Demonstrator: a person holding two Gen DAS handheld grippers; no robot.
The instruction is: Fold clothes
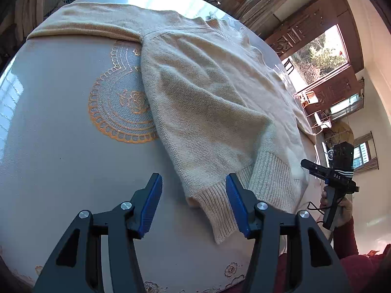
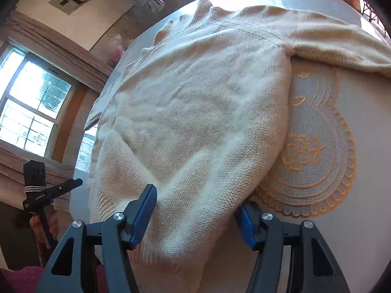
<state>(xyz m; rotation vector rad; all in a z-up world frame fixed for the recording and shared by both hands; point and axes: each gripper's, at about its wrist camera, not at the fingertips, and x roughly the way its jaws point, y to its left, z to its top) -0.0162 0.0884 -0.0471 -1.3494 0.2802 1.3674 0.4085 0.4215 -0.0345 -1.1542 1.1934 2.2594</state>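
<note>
A cream knit sweater [image 1: 207,92] lies flat on a round table [image 1: 61,146]. One sleeve is folded over the body, its ribbed cuff [image 1: 271,178] near the ribbed hem [image 1: 215,210]. The other sleeve [image 1: 85,22] stretches out to the far left. My left gripper [image 1: 195,205] hovers open over the hem corner, its blue pads clear of the knit. My right gripper [image 2: 195,219] is open, with a fold of the sweater [image 2: 195,109] lying loose between its pads. Each gripper also shows in the other's view, held by a hand at the table's edge: the right gripper [image 1: 308,164], the left gripper [image 2: 75,182].
The tablecloth bears an orange embroidered round pattern [image 1: 122,107] beside the sweater, also in the right wrist view [image 2: 317,151]. A person's red sleeve [image 1: 347,239] is at the near right edge. Chairs, a wooden door and windows stand beyond the table.
</note>
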